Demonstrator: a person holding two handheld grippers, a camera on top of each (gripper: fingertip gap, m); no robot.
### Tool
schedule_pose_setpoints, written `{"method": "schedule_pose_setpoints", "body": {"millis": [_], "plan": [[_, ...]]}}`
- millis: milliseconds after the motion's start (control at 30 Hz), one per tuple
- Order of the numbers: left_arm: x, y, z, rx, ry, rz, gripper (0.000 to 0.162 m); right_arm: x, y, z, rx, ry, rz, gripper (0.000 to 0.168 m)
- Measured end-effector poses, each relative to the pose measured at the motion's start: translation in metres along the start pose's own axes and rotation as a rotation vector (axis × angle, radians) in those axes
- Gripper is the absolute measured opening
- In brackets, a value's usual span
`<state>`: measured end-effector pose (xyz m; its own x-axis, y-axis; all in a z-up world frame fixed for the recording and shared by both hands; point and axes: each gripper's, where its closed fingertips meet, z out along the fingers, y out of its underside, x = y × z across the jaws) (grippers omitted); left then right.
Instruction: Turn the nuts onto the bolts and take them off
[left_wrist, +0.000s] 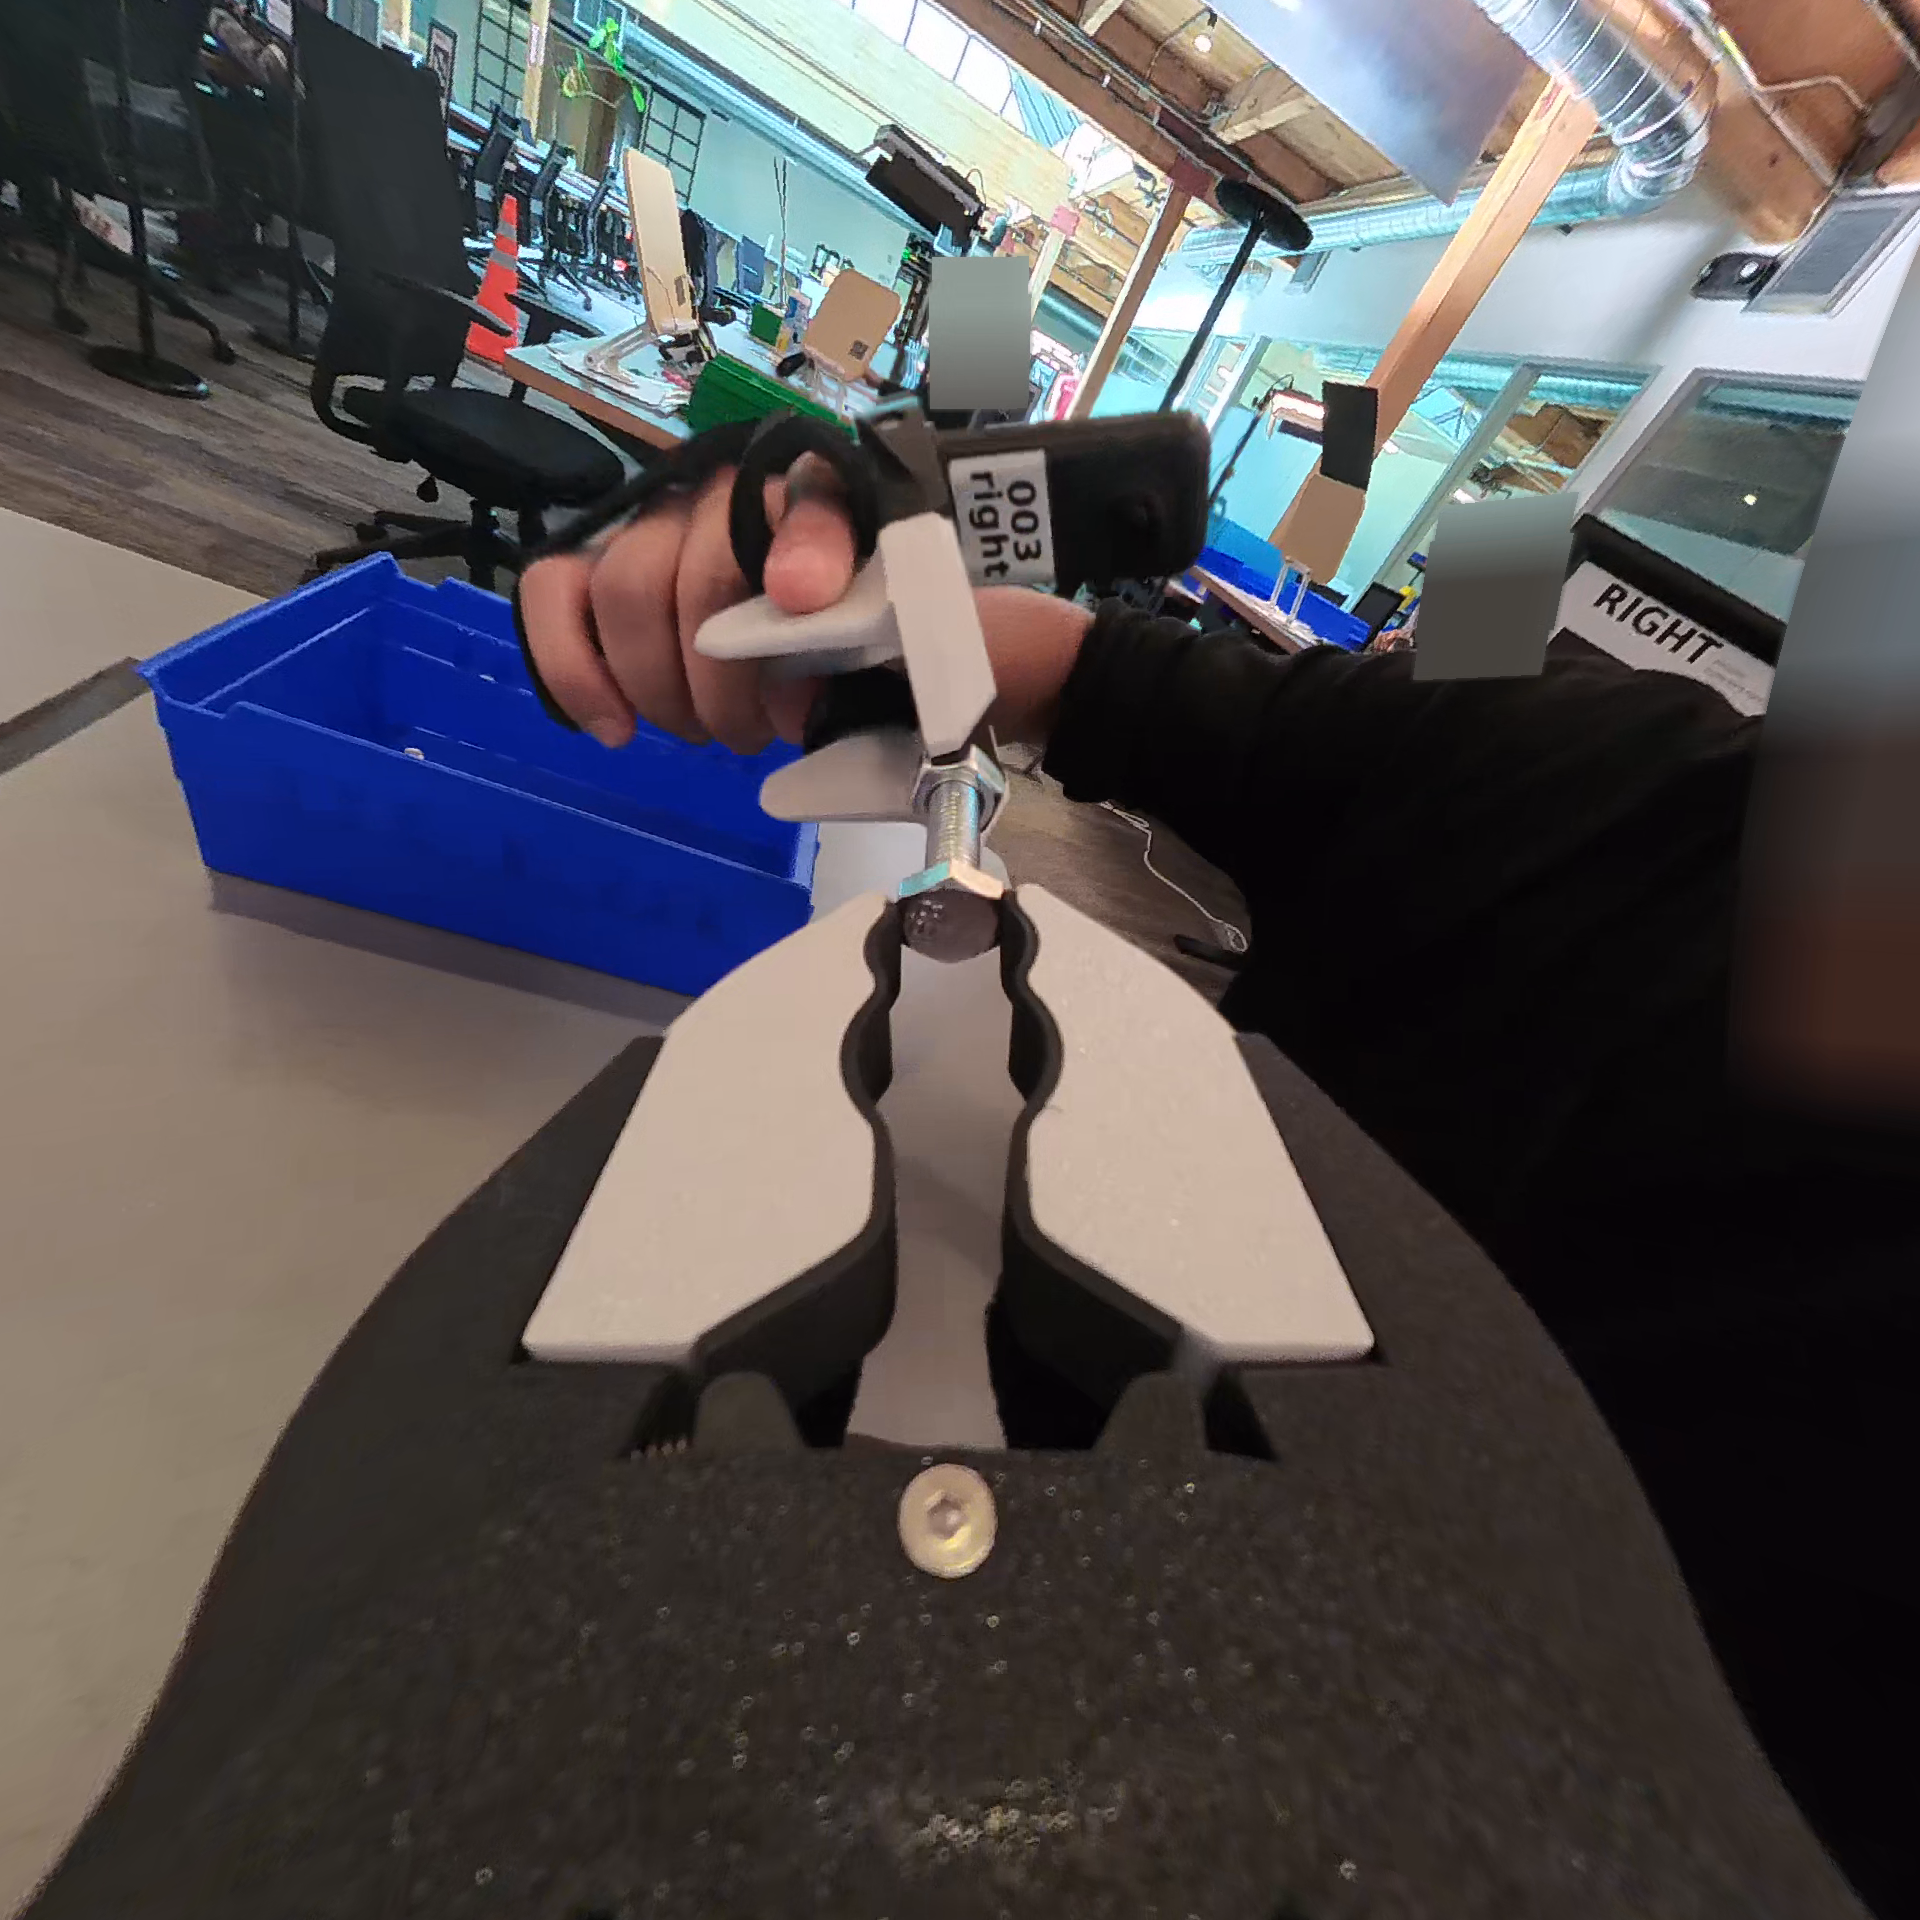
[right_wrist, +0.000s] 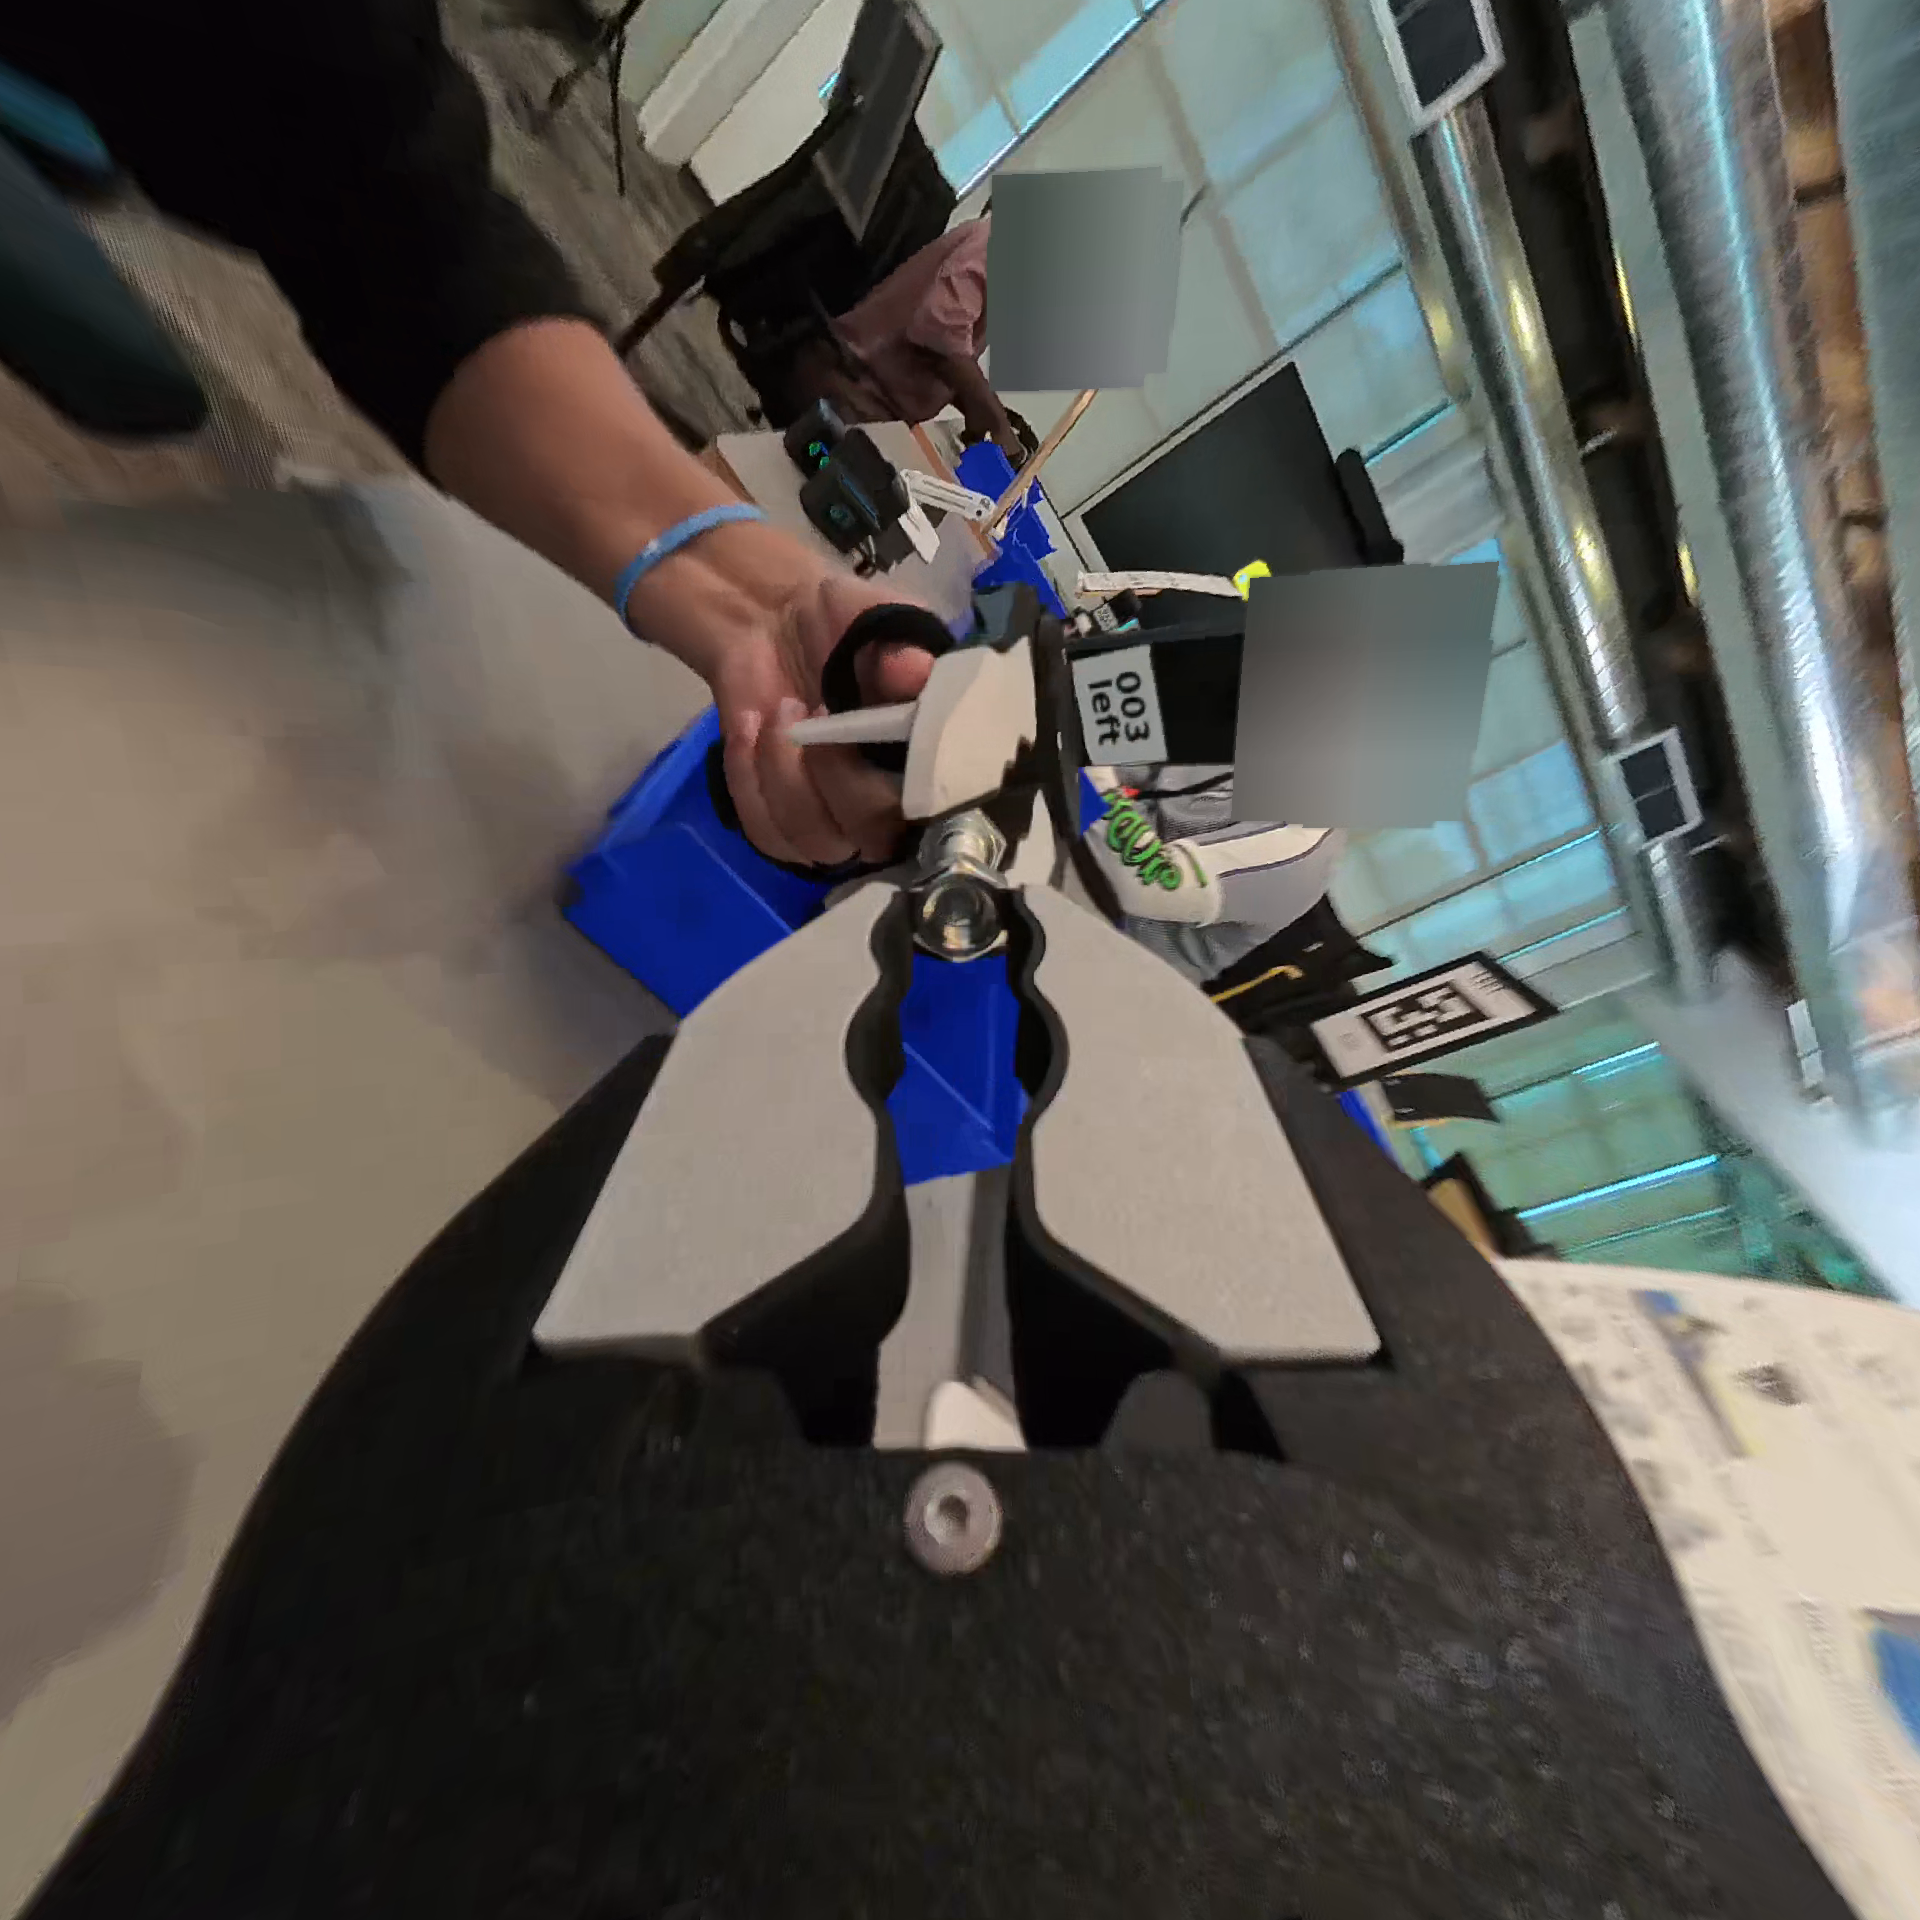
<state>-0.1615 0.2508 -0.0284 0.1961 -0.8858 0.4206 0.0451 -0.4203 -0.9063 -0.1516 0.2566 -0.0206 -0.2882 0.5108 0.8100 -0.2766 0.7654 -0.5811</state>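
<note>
A blue bin (left_wrist: 436, 769) sits on the grey tabletop (left_wrist: 156, 1091) near its far edge, left of the work. Over the tabletop, held in the air, the left gripper (left_wrist: 951, 914) is clamped on the hex head of the bolt (left_wrist: 943, 831), whose threaded shank points away toward the other tool. At the shank's far end the right gripper (left_wrist: 961, 753) is closed on the nut (left_wrist: 961, 777); its own view shows the nut (right_wrist: 956, 925) pinched at the fingertips, with the bolt (right_wrist: 961, 847) and the left gripper (right_wrist: 971, 805) beyond. Whether the nut is going on or coming off cannot be told.

To turn it well, the left gripper should probably hold the head dead still while the right rolls about the shank's axis, keeping both tools in line so the threads do not bind, and regripping on the flats, not the corners.
</note>
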Motion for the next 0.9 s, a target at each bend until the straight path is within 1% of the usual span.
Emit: {"method": "schedule_pose_setpoints", "body": {"millis": [167,500,700,767,900], "plan": [[-0.002,0.005,0.003,-0.050,-0.054,0.063,0.017,-0.003,0.003,-0.002,0.010,0.004,0.265,0.016],[-0.012,0.006,0.003,-0.090,-0.195,0.204,0.017,-0.004,0.014,-0.003,-0.007,0.015,0.820,0.017],[-0.018,0.010,0.004,-0.112,-0.244,0.257,0.017,-0.006,0.020,-0.004,0.066,0.009,1.215,0.017],[-0.022,0.011,0.004,-0.122,-0.269,0.279,0.017,-0.007,0.024,-0.004,0.054,0.013,1.307,0.017],[-0.034,0.018,0.002,-0.162,-0.345,0.328,0.017,-0.010,0.037,-0.002,0.000,-0.002,1.572,0.017]]}}
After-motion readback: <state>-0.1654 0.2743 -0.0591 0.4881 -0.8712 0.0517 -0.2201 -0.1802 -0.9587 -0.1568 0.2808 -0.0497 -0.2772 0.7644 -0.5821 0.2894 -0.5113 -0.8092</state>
